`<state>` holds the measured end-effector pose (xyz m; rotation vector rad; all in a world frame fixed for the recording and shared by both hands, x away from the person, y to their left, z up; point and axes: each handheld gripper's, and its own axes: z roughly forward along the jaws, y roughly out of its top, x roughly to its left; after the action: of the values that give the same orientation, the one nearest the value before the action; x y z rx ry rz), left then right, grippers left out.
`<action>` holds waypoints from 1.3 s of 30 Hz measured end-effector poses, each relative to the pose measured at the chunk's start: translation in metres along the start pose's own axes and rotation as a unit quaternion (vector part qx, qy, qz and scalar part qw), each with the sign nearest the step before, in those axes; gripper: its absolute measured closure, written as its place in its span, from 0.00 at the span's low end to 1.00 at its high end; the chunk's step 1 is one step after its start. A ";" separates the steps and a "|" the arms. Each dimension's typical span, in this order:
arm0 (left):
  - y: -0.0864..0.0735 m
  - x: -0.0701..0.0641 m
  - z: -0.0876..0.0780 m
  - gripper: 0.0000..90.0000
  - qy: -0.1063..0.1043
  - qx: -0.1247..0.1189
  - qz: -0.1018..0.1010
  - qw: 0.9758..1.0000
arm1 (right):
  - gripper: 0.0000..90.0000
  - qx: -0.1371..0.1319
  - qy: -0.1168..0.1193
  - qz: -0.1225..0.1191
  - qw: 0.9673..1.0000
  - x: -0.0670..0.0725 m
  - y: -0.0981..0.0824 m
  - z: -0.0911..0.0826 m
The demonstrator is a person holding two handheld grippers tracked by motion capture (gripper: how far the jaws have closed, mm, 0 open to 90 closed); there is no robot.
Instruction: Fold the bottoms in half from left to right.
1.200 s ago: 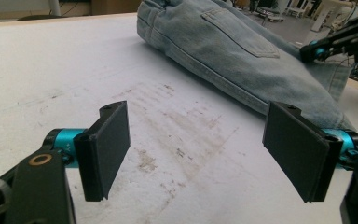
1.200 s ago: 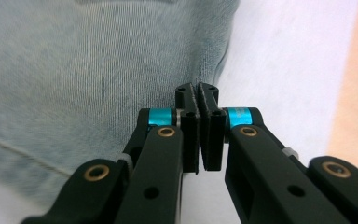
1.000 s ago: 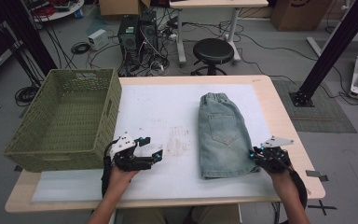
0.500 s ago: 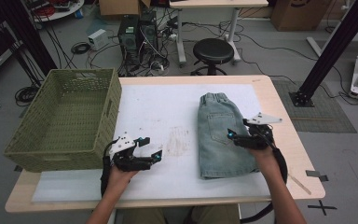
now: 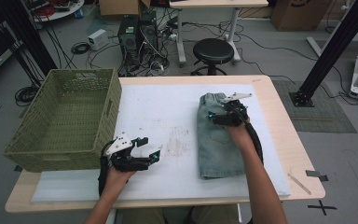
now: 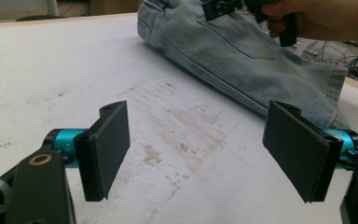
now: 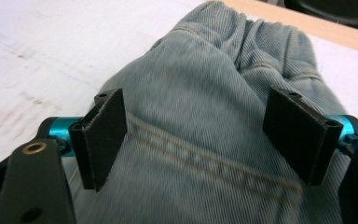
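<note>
Right hand-held gripper (image 5: 220, 116), jaws just opened wide and empty, hovers over folded denim shorts (image 5: 216, 142); left hand-held gripper (image 5: 145, 150) waits open.

No text, label, brand or number could be read anywhere. The only sign was a black cross (image 5: 322, 206) taped on the floor to the right of the bench (image 5: 279, 98); print on the cardboard boxes (image 5: 294, 13) at the back was too small to make out.
</note>
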<state>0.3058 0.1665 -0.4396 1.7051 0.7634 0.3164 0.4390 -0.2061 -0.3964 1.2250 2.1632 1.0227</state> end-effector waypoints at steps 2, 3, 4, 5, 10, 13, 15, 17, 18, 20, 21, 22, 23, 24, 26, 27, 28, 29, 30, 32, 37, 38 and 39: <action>0.000 0.000 0.000 0.26 0.000 0.003 0.002 1.000 | 0.24 0.015 -0.010 0.001 1.000 0.002 0.003 0.010; -0.001 0.000 -0.001 0.26 -0.001 0.003 0.002 1.000 | 0.25 0.022 -0.014 -0.002 1.000 0.002 0.003 0.014; -0.001 0.000 -0.001 0.26 -0.001 0.003 0.002 1.000 | 0.26 0.029 -0.016 -0.003 0.999 0.003 0.003 0.019; -0.001 0.000 -0.001 0.26 0.000 0.002 0.001 1.000 | 0.26 0.037 -0.016 -0.004 0.999 0.003 0.002 0.023; -0.001 0.002 -0.004 0.26 0.003 0.001 -0.001 1.000 | 0.26 0.078 -0.020 -0.016 0.997 0.002 -0.007 0.039; -0.001 0.002 -0.005 0.26 0.003 0.001 -0.001 1.000 | 0.26 0.074 -0.011 -0.003 0.997 -0.002 -0.012 0.042; -0.001 0.002 -0.004 0.26 0.003 0.001 -0.001 1.000 | 0.26 0.068 -0.009 0.001 0.998 -0.003 -0.015 0.043; -0.001 0.001 -0.004 0.26 0.002 0.001 -0.001 1.000 | 0.26 0.063 -0.009 0.001 0.998 -0.003 -0.016 0.042; -0.001 0.002 -0.004 0.26 0.002 0.002 -0.001 1.000 | 0.26 0.060 -0.010 -0.001 0.998 -0.003 -0.016 0.041; -0.001 0.002 -0.004 0.26 0.002 0.002 -0.001 1.000 | 0.26 0.049 -0.011 -0.001 0.999 -0.002 -0.014 0.036; -0.001 0.002 -0.004 0.26 0.002 0.002 -0.001 1.000 | 0.27 0.041 -0.009 0.001 0.999 -0.001 -0.014 0.033; -0.001 0.002 -0.004 0.26 0.002 0.001 -0.001 1.000 | 0.27 0.036 -0.007 -0.001 0.999 -0.001 -0.014 0.029; -0.001 0.002 -0.004 0.26 0.002 0.001 -0.001 1.000 | 0.27 0.028 -0.005 -0.001 1.000 -0.001 -0.013 0.025; -0.001 0.002 -0.004 0.26 0.002 0.002 -0.001 1.000 | 0.28 0.019 -0.001 0.000 1.000 -0.002 -0.013 0.020; -0.001 0.002 -0.005 0.26 0.003 0.001 -0.002 1.000 | 0.30 0.002 0.001 0.006 1.000 -0.004 -0.014 0.011; -0.001 0.002 -0.005 0.26 0.003 0.002 -0.002 1.000 | 0.33 -0.004 0.003 0.006 1.000 -0.005 -0.014 0.006; -0.001 0.002 -0.005 0.26 0.003 0.002 -0.001 1.000 | 0.36 -0.010 0.006 0.005 1.000 -0.005 -0.015 0.001; -0.001 0.002 -0.004 0.26 0.003 0.001 -0.002 1.000 | 0.37 -0.014 0.008 0.001 1.000 -0.005 -0.017 -0.003; -0.001 0.002 -0.004 0.26 0.003 0.002 -0.002 1.000 | 0.37 -0.013 0.005 -0.005 1.000 -0.004 -0.018 -0.006; -0.001 0.002 -0.004 0.26 0.003 0.002 -0.001 1.000 | 0.38 0.002 0.007 -0.008 1.000 -0.004 -0.023 -0.007; -0.001 0.001 -0.002 0.26 0.000 0.003 -0.001 1.000 | 0.39 0.051 0.000 -0.006 0.999 -0.003 -0.037 0.006; -0.001 0.000 -0.002 0.26 0.000 0.003 -0.001 1.000 | 0.39 0.057 -0.002 -0.006 0.998 -0.003 -0.039 0.009; -0.001 0.000 -0.002 0.26 0.000 0.004 -0.001 1.000 | 0.39 0.061 -0.004 -0.008 0.998 -0.002 -0.040 0.011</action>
<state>0.3047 0.1683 -0.4397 1.7110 0.7667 0.3118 0.4265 -0.2171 -0.4340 1.2612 2.2545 0.8902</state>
